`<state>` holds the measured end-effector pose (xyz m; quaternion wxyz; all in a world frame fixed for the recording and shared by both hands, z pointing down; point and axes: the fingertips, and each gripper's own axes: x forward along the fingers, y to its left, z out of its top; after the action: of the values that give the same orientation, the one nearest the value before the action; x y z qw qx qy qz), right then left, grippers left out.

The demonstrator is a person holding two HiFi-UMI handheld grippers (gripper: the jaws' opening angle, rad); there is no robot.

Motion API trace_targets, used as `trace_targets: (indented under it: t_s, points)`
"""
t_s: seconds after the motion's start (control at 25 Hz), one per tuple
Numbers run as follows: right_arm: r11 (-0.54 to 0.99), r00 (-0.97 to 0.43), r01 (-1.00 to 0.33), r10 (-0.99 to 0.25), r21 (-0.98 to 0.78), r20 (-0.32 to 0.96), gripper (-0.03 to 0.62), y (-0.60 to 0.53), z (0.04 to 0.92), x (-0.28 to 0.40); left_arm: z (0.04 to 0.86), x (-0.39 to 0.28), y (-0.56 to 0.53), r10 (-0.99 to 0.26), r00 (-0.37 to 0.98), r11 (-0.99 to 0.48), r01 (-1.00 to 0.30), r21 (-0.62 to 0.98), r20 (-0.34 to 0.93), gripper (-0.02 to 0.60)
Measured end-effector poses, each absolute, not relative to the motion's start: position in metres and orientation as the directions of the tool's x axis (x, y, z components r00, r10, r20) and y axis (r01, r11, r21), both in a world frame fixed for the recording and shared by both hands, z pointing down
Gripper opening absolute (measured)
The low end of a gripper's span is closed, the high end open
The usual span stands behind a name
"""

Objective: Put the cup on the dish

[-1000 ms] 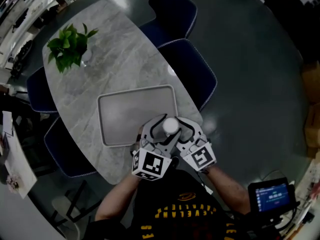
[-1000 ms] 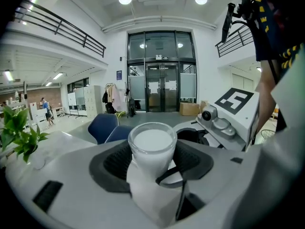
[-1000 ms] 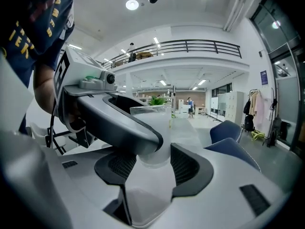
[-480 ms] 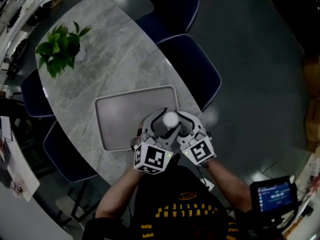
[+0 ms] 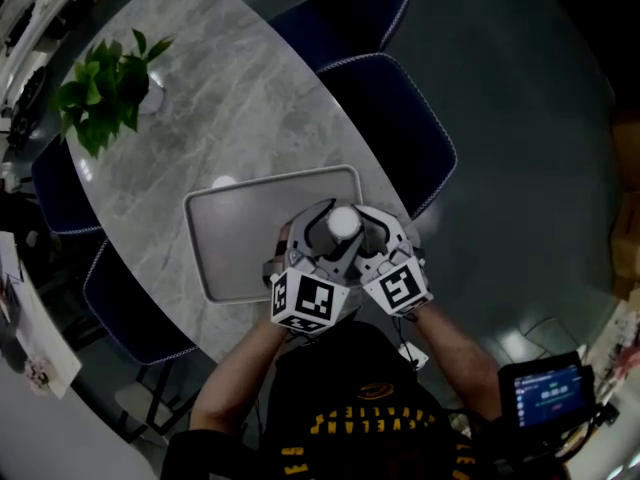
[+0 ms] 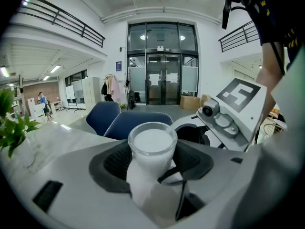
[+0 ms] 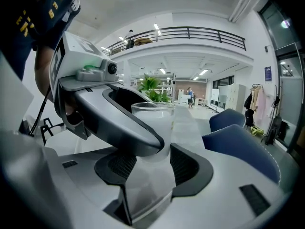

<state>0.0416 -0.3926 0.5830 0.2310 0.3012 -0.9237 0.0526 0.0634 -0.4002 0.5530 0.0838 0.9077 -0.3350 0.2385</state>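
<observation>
Your desk (image 5: 230,88) carries the grey dish (image 5: 240,238) by its near edge. The left gripper (image 5: 318,236) and right gripper (image 5: 368,238) meet over the dish's near right corner, each with its fingers clamped on the cup (image 5: 343,223). The cup stands upright, rim up. The dish's bare middle lies forward and left of the cup, so I judge you should carry it that way and then lower it.

Cup (image 5: 342,224): frosted white, translucent; milky when seen in left gripper view.
Dish (image 5: 215,243): plain pale grey.
Table (image 5: 220,98): grey marble, veined in lighter streaks.
Chairs (image 5: 395,118): dark navy, edged with white piping.
Plant (image 5: 95,93): green leaves.
Left gripper (image 5: 318,238), right gripper (image 5: 372,236): pale grey shells, black textured pads (image 6: 114,162), cubes marked with black-and-white squares.
Shirt (image 5: 350,418): black, lettered in yellow.
Floor (image 5: 520,118): dark grey.
</observation>
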Motion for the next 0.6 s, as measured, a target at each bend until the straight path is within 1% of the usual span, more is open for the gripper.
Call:
trace_targets:
  t_s: [0.24,0.6]
  points:
    - [0.807,-0.689,-0.590,-0.520,0.026,0.505,0.222,-0.403,0.609,0.041,0.577,0.062,-0.412,-0.557,0.652,-0.763,-0.647,-0.007,0.515,0.268]
    - [0.806,-0.630,-0.587,-0.517,0.080,0.580,0.222,-0.414,0.630,0.041,0.599,0.060,-0.422,-0.545,0.639,-0.772,-0.636,-0.026,0.543,0.267]
